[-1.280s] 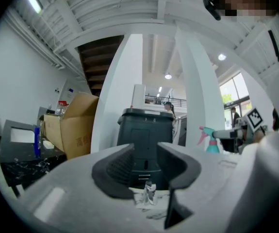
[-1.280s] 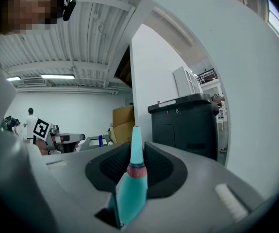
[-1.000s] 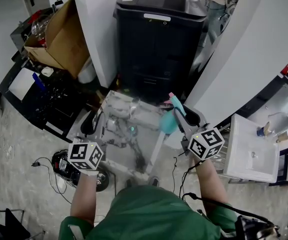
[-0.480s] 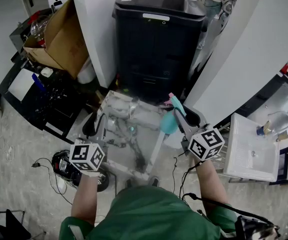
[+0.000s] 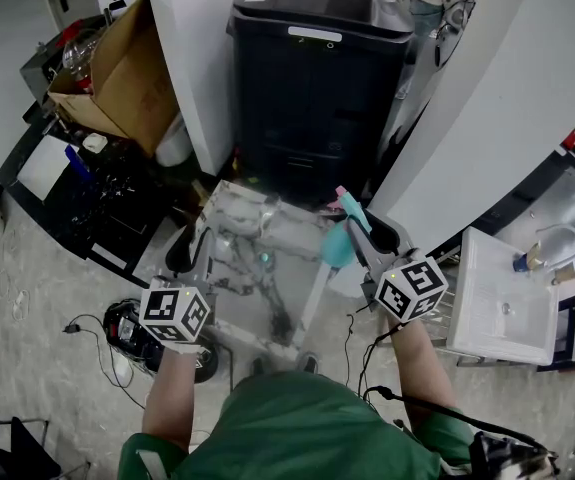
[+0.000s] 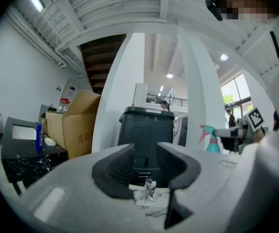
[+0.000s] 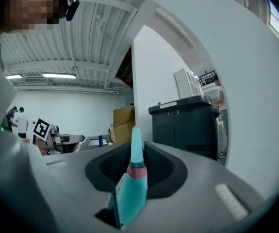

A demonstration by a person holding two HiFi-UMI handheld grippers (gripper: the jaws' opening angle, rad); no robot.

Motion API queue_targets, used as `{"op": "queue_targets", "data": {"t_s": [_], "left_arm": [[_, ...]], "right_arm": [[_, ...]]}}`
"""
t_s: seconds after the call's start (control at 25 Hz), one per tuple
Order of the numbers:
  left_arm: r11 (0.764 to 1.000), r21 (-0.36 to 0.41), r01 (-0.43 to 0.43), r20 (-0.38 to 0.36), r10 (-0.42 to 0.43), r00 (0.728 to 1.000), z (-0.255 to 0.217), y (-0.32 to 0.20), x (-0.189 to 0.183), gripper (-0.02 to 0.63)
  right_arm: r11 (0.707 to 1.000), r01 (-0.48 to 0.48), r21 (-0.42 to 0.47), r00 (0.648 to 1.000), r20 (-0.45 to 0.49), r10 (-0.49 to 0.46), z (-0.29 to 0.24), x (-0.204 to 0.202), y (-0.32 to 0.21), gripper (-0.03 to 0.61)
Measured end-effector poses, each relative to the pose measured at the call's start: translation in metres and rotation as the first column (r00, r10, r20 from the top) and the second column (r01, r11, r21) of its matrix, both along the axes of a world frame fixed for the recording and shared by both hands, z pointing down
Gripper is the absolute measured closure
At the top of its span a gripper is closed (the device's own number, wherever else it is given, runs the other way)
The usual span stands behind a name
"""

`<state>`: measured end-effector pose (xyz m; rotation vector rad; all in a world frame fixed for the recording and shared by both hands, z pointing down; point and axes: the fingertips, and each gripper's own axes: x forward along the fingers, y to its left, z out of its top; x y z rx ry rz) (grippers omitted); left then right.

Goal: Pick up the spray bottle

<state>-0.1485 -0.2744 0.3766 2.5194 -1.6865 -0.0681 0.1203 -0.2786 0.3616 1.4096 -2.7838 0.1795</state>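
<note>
A tall black bin is seen ahead of both tools. The right gripper is closed about halfway onto the teal spray bottle, which is clamped between its pads. The left gripper is held level with its jaws moderately apart, and nothing is gripped between them.

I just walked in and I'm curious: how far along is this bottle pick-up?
Done, it seems: the spray bottle is clamped between the right gripper's jaws, apparently lifted off the table. In hand: simply holding it there. The left gripper is open and empty. Left: nothing that I can see for the pick-up itself.
</note>
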Motion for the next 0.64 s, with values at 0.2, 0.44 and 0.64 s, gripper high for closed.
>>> {"op": "queue_targets", "data": {"t_s": [0.2, 0.44, 0.64], "left_arm": [[1.0, -0.009, -0.001, 0.003, 0.001, 1.0, 0.0028, -0.0008, -0.0015, 0.476], [1.0, -0.01, -0.003, -0.003, 0.003, 1.0, 0.0035, -0.0001, -0.0047, 0.476], [1.0, -0.011, -0.007, -0.004, 0.007, 1.0, 0.0041, -0.0001, -0.0069, 0.477]], "right_arm": [[1.0, -0.001, -0.002, 1.0, 0.0, 0.001, 0.0007, -0.0012, -0.0001, 0.489], [1.0, -0.001, -0.006, 1.0, -0.005, 0.001, 0.0002, -0.0046, 0.0009, 0.489], [1.0, 0.0, -0.004, 1.0, -0.009, 0.0, 0.0004, -0.008, 0.0016, 0.489]]}}
